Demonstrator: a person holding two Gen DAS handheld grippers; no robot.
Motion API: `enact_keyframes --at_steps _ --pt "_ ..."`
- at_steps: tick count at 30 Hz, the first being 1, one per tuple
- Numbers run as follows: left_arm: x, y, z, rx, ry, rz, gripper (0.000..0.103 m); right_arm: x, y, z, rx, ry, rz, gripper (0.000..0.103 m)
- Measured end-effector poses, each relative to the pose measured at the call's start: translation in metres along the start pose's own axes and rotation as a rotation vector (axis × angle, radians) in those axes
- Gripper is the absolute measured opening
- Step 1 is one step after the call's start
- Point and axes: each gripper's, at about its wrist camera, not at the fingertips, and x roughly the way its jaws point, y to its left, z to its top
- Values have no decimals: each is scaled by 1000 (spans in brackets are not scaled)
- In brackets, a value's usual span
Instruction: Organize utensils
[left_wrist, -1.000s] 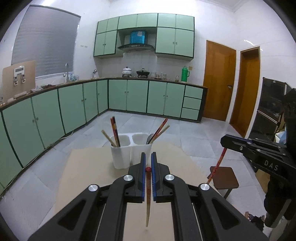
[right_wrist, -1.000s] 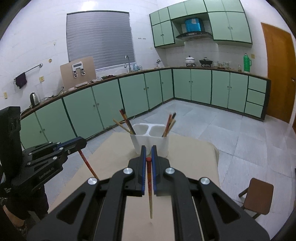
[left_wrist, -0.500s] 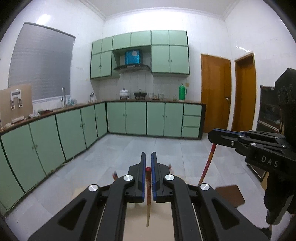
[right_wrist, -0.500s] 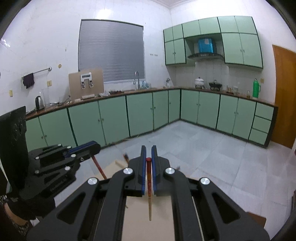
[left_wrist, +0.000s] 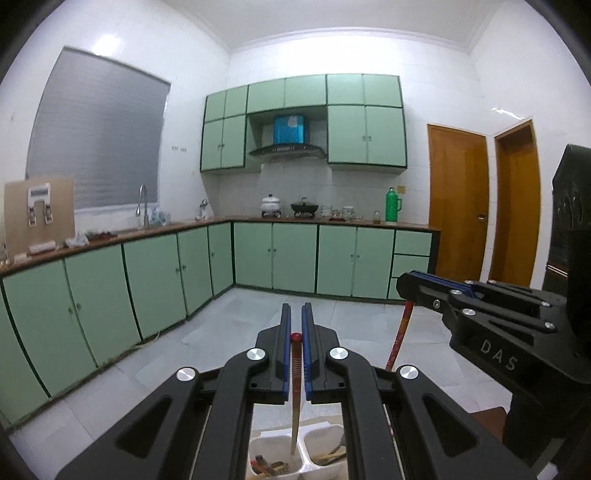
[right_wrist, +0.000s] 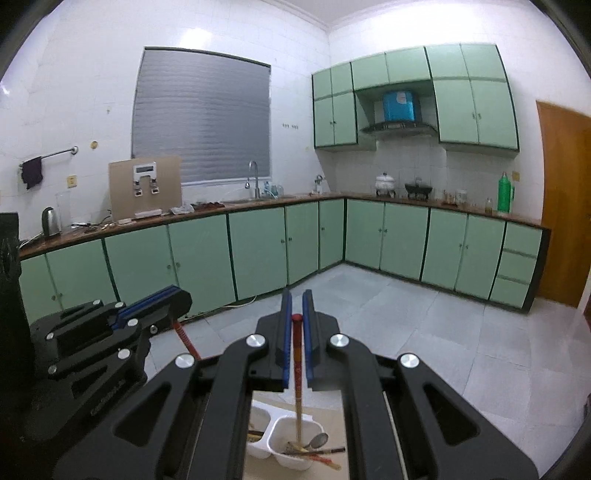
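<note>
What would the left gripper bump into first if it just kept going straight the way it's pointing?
Nothing nearby, it seems. The left gripper, shut on a red-tipped chopstick, points out across open floor toward the green base cabinets. Those look like the first obstacle, though depth is hard to judge. The white holder sits below its line.

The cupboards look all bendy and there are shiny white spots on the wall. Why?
Left wrist view: the fisheye lens bows the green cupboards, and lamp glare glints on the wall tiles. Right wrist view: same bending, black corners, glare on the tiles.
</note>
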Motion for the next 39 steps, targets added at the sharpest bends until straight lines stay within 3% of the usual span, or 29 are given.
enact_keyframes --at_steps 9,21,24,32,39 --pt "61 19 -53 -25 130 10 5 60 -3 -56 35 118 -2 5" --pt "80 31 -90 -42 230 7 6 78 3 -98 63 221 2 9" --pt "72 30 -87 -48 219 9 10 68 0 -94 77 206 -20 32" --pt "33 32 -73 -52 170 35 44 20 -16 -84 82 157 -80 59" --pt "-24 27 -79 -71 141 61 70 -34 -16 -101 109 132 -95 80"
